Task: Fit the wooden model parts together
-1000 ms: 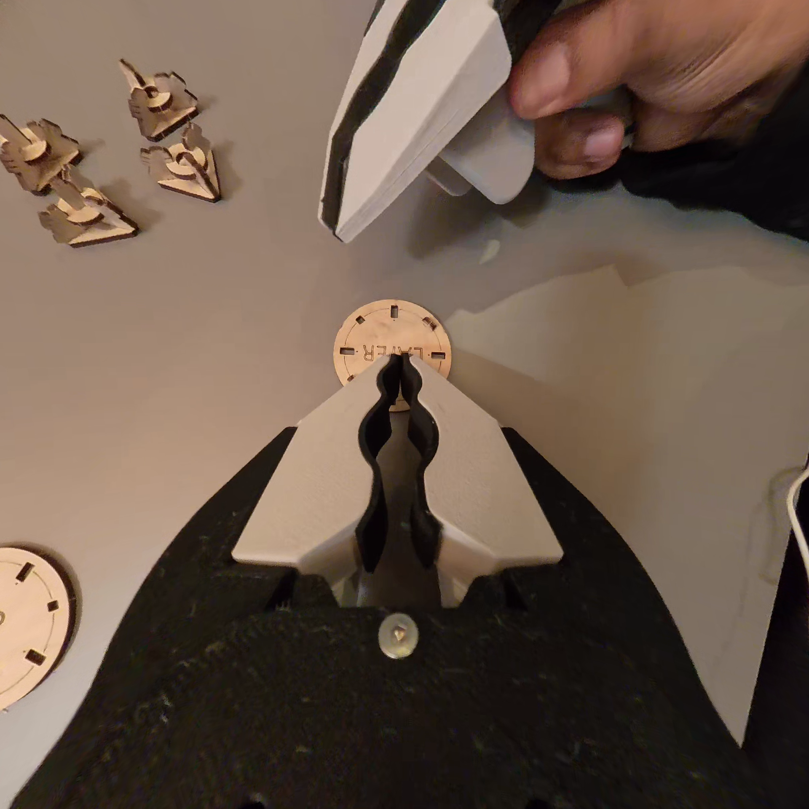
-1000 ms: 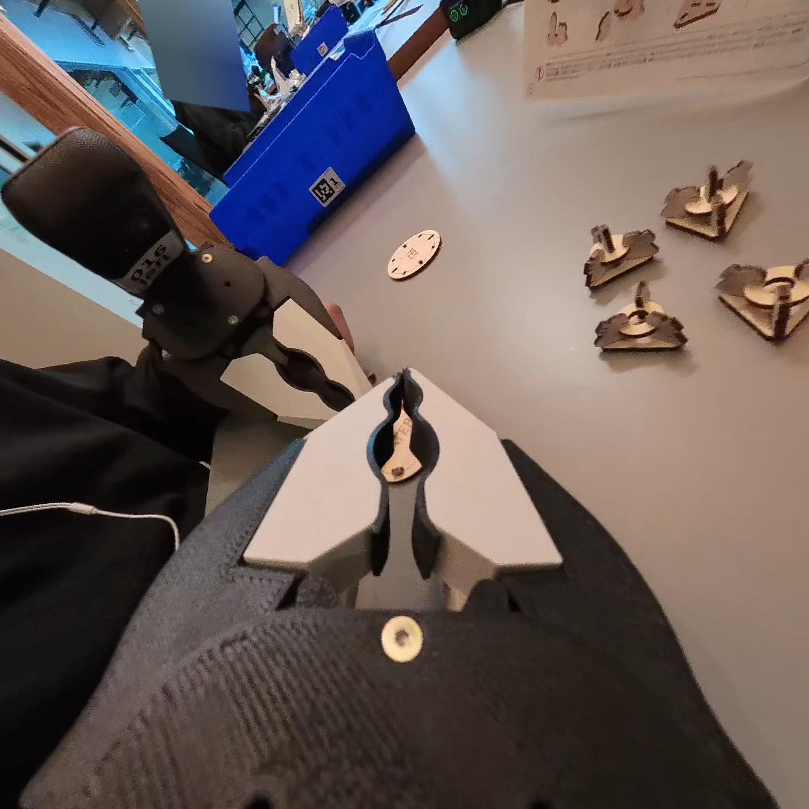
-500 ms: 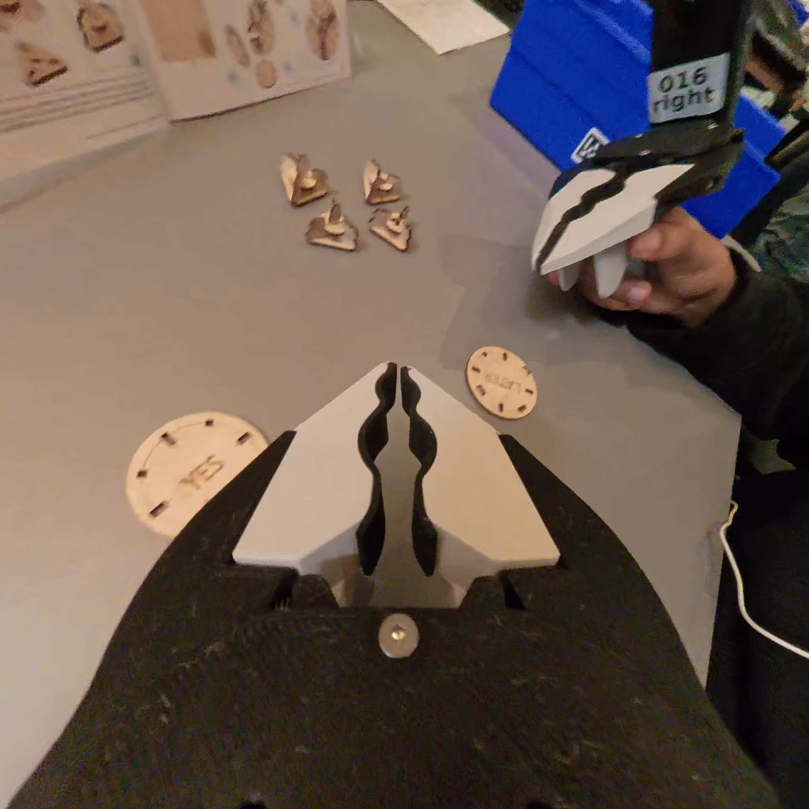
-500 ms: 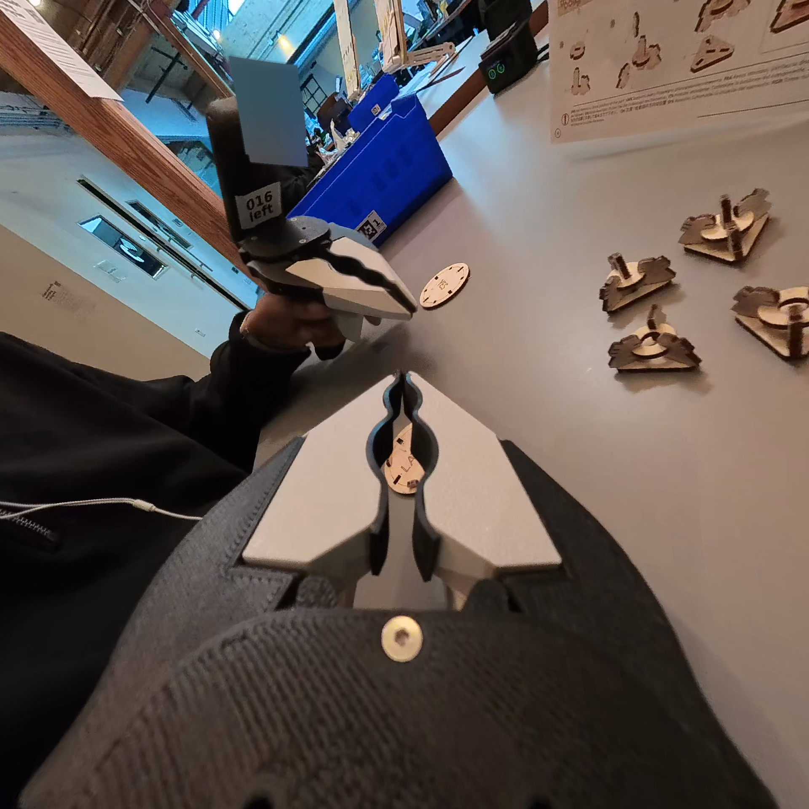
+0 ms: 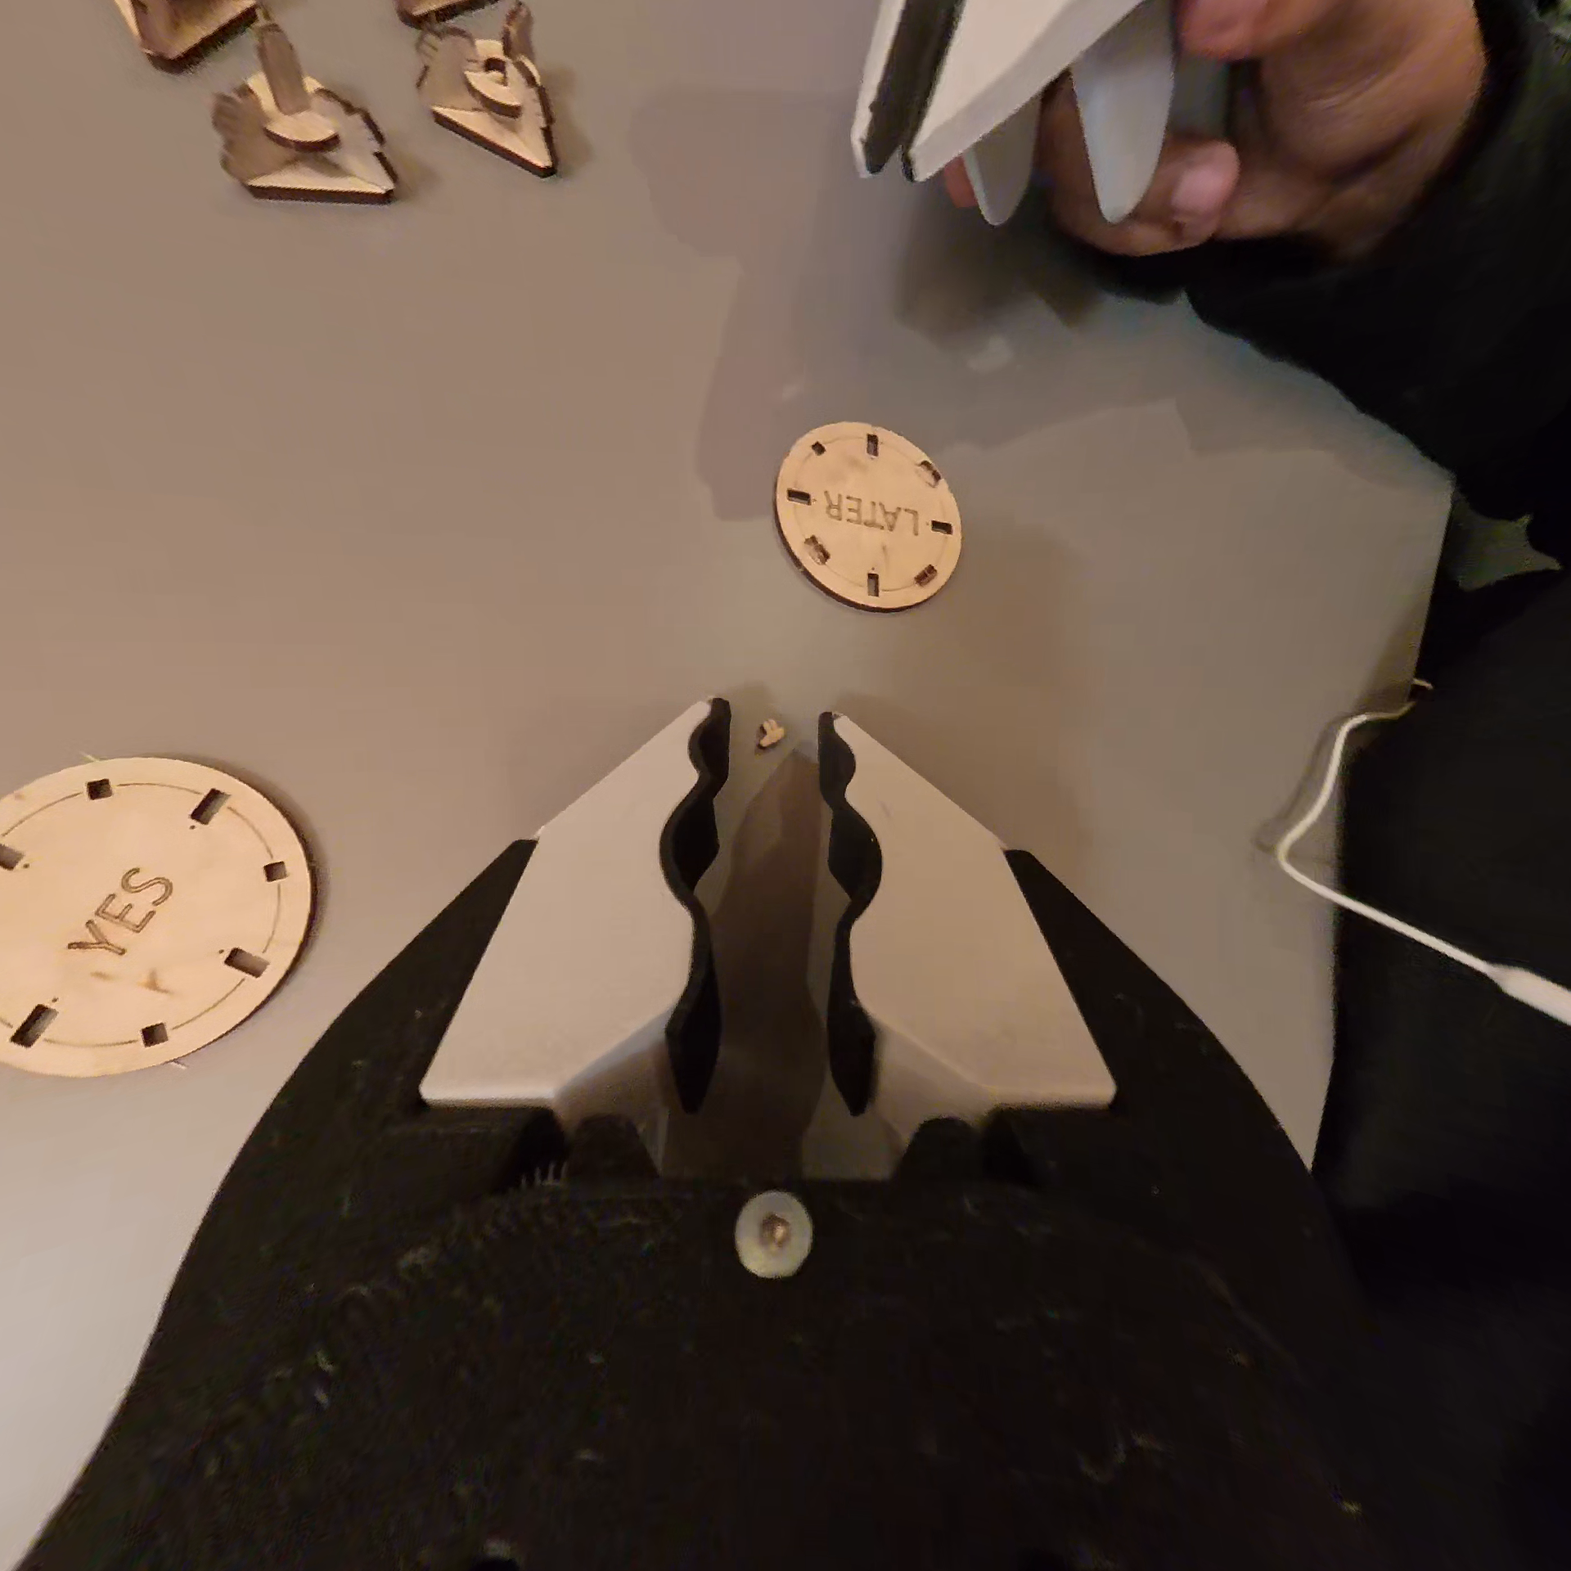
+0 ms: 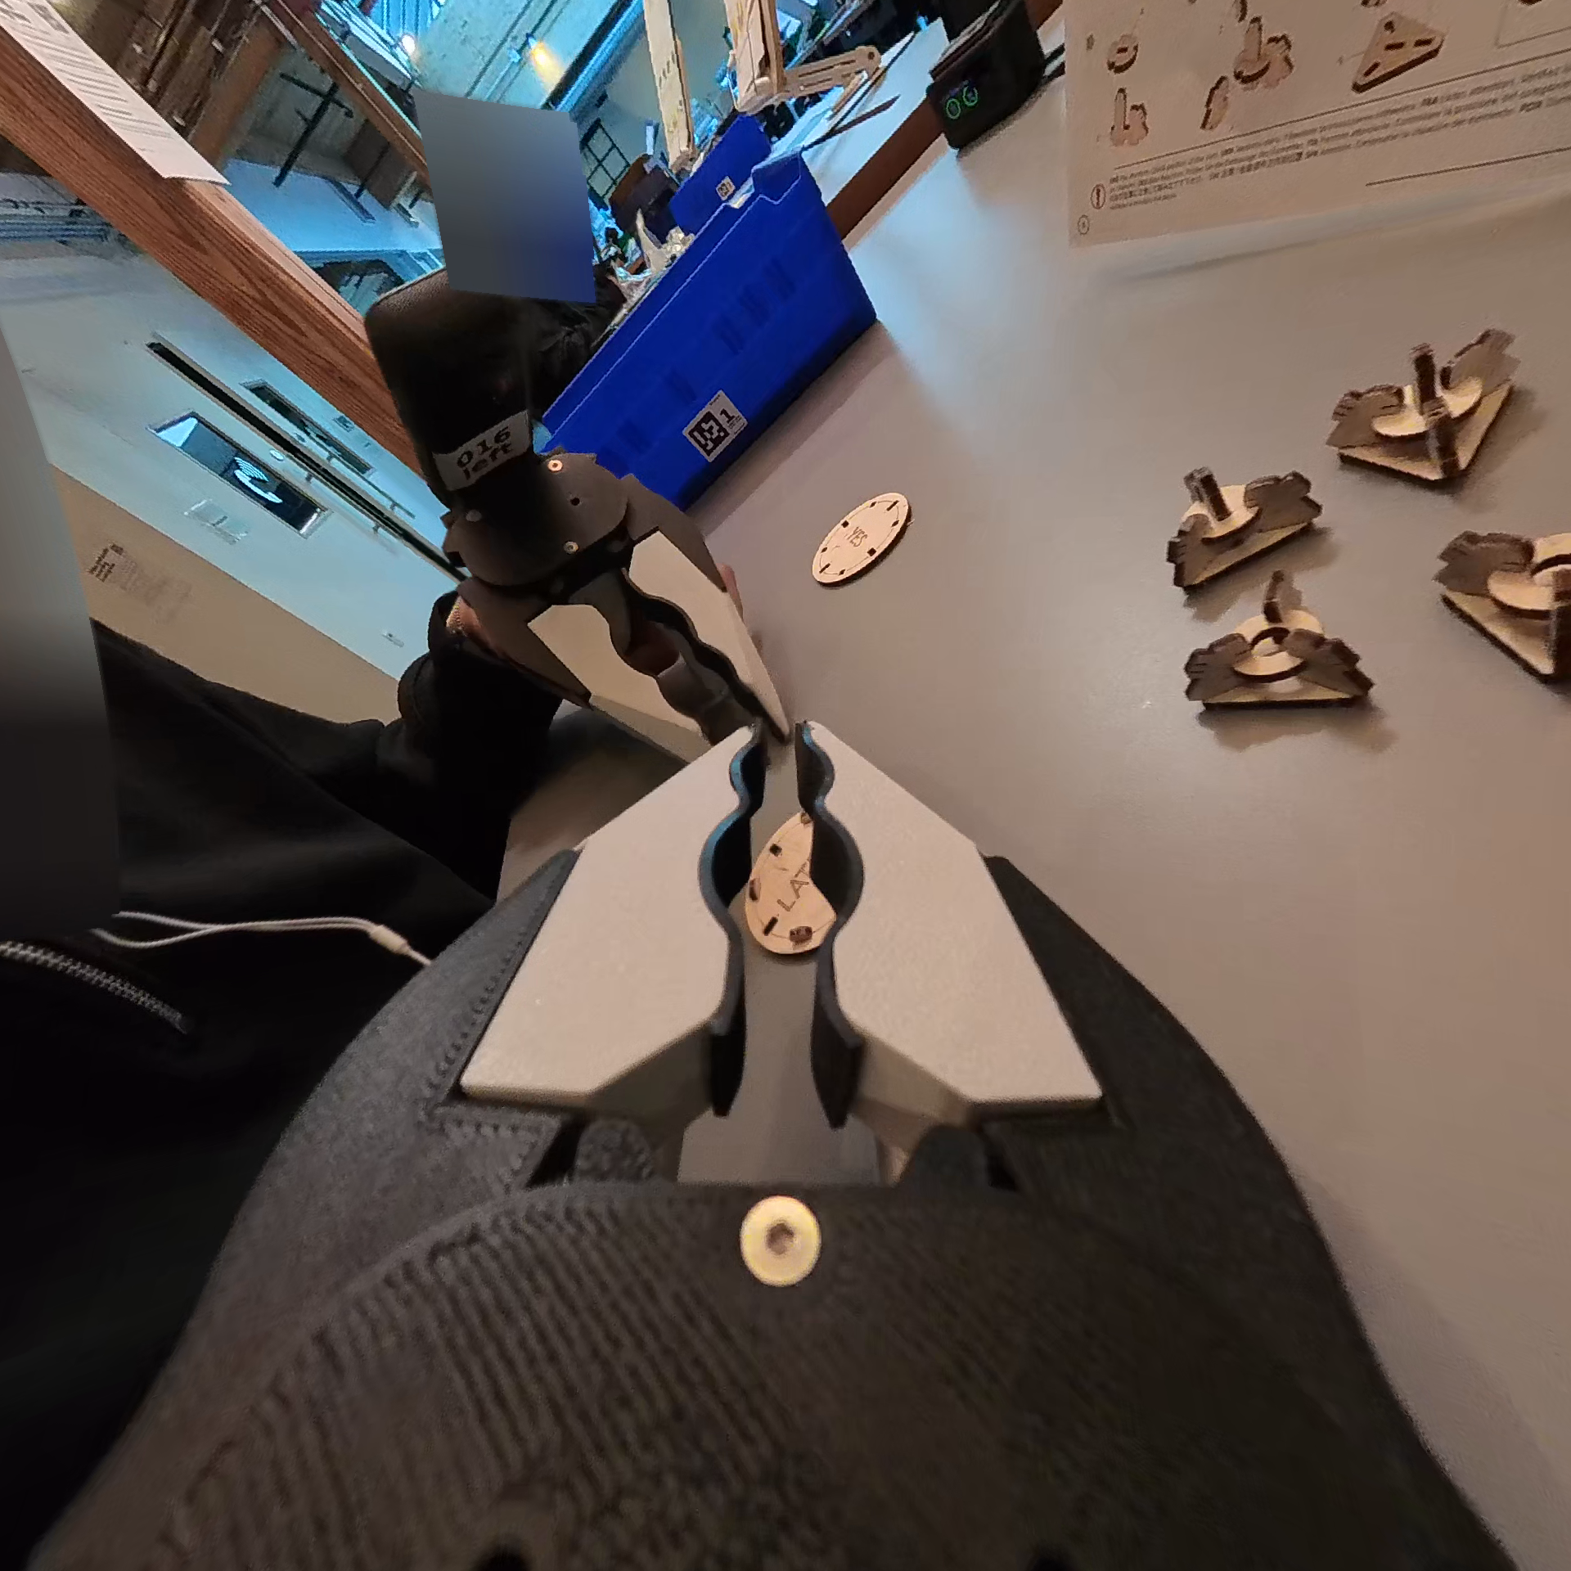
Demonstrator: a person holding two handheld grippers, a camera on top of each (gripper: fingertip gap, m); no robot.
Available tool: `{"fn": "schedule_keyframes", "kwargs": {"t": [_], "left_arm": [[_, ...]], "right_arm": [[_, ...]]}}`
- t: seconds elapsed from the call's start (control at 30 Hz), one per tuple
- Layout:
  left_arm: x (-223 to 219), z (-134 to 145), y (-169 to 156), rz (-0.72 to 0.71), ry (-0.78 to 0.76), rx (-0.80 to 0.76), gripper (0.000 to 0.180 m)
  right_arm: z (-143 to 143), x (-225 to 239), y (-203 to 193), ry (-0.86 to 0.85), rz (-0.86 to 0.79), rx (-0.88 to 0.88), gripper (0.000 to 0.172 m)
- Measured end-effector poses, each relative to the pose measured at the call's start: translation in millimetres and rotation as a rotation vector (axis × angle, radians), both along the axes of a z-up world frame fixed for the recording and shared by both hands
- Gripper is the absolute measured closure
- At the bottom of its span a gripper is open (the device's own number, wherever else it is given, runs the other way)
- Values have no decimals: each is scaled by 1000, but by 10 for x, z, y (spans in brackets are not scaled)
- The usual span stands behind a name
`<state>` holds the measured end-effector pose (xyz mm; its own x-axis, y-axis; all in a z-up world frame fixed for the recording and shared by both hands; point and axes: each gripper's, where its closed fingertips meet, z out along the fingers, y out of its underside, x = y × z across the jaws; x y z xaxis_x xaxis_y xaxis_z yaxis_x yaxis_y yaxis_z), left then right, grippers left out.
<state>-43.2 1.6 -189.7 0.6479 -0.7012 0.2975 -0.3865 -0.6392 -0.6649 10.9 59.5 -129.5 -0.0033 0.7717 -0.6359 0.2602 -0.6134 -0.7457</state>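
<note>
In the left wrist view my left gripper [image 5: 774,718] is open just above the grey table [image 5: 425,510]. A tiny wooden bit [image 5: 769,733] lies on the table between the fingertips, untouched by the pads. A small slotted wooden disc [image 5: 869,517] lies just ahead, and a larger slotted disc [image 5: 127,914] lies at the left. My right gripper [image 5: 893,166] hovers at the top right with its jaws slightly parted and nothing in them. In the right wrist view my right gripper [image 6: 778,740] is slightly open, the small disc [image 6: 791,893] shows on the table through its jaws, and the left gripper's fingers [image 6: 697,612] are spread.
Several assembled triangular wooden parts [image 6: 1241,527] stand on the table to the right; two of them show in the left wrist view [image 5: 302,140]. A blue bin [image 6: 723,340] and an instruction sheet [image 6: 1318,110] lie at the back. The table edge [image 5: 1403,680] and a white cable [image 5: 1360,918] are at the right. Left tips to right tips: about 11 centimeters. About 6 centimeters separates my left fingertips from the small slotted wooden disc [image 5: 869,517].
My left gripper was shut at the small disc, lifted away, and has come back down near the table with its jaws opened. The right gripper's jaws have parted slightly.
</note>
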Motion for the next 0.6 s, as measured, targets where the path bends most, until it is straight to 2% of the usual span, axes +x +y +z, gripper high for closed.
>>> {"fn": "schedule_keyframes", "kwargs": {"t": [0.13, 0.23, 0.6], "left_arm": [[-32, 2, -13, -16, 0, 5, 161], [-45, 9, -17, -32, -54, -1, 161], [-31, -18, -30, -52, -58, -21, 176]], "right_arm": [[-3, 5, 2, 5, 4, -30, 167], [0, 8, 10, 10, 2, -39, 167], [-4, 8, 21, 12, 2, -55, 166]]}}
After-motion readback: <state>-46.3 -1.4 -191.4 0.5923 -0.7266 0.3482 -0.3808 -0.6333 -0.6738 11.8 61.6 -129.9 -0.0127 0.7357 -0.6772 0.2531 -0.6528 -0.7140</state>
